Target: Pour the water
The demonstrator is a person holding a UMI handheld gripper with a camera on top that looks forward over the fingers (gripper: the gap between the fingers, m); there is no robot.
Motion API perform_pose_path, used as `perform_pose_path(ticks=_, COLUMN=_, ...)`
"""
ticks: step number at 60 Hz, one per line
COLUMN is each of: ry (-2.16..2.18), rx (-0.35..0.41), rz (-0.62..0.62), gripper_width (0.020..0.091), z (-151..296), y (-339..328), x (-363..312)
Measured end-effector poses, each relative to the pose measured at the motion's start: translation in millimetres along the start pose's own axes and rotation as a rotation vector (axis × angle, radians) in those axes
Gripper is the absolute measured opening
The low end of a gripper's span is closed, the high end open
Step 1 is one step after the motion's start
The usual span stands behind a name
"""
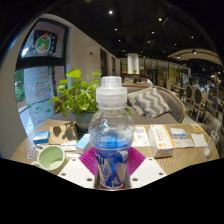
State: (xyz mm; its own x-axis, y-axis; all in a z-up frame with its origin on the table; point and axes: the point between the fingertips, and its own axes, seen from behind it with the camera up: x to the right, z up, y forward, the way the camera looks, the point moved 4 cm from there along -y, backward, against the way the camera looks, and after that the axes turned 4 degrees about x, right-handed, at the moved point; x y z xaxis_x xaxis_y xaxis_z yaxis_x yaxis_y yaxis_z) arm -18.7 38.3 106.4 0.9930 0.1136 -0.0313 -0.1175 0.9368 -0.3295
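Gripper view, single entry, as I read it from my station.

Item 1: clear plastic bottle [111, 130], upright, white cap on top, blue liquid filling roughly its lower part. It stands directly between my gripper's [111, 172] two fingers, in the centre of what I see.

Item 2: the fingers themselves, white-tipped, angled inward at either side of the bottle's base. The magenta pads [92, 160] lie against the bottle's lower body on both sides, and I see no gap at either one, so I log the gripper as clamped on the bottle.

Item 3: wooden table [165, 153], beyond and beneath the bottle. I cannot tell whether the bottle's base touches it or is lifted clear.

Item 4: green lid-like round dish [50, 156], on the table left of the bottle.

Item 5: leafy potted plant [78, 98], behind the bottle and to its left.

Item 6: leaflets or cards [170, 136], lying flat on the table right of the bottle; print unreadable.

Item 7: cushioned chair [153, 102] with a zigzag pattern, beyond the table.
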Motion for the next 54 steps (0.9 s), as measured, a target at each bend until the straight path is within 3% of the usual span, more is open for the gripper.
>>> perform_pose_path(ticks=5, ry=-0.011, rx=-0.011, rz=0.008, gripper_width=0.0351, z=-16, y=2, x=1)
perform_pose_path(ticks=10, ry=-0.025, rx=0.039, rz=0.020, gripper_width=0.0350, z=-8, y=2, x=6)
perform_pose_path(ticks=17, ry=0.011, rx=0.041, rz=0.006, gripper_width=0.0420, z=-16, y=-2, x=6)
perform_pose_path(ticks=23, ry=0.015, rx=0.000, rz=0.004, gripper_width=0.0506, z=-18, y=-2, x=4)
perform_pose_path(ticks=25, ry=0.018, rx=-0.024, rz=0.004, gripper_width=0.0568, z=-20, y=-3, x=3)
perform_pose_path(ticks=31, ry=0.031, rx=-0.086, rz=-0.003, gripper_width=0.0870, z=-25, y=-12, x=3)
perform_pose_path(ticks=54, ry=0.102, rx=-0.249, rz=-0.120, gripper_width=0.0854, z=9, y=-166, x=-30)
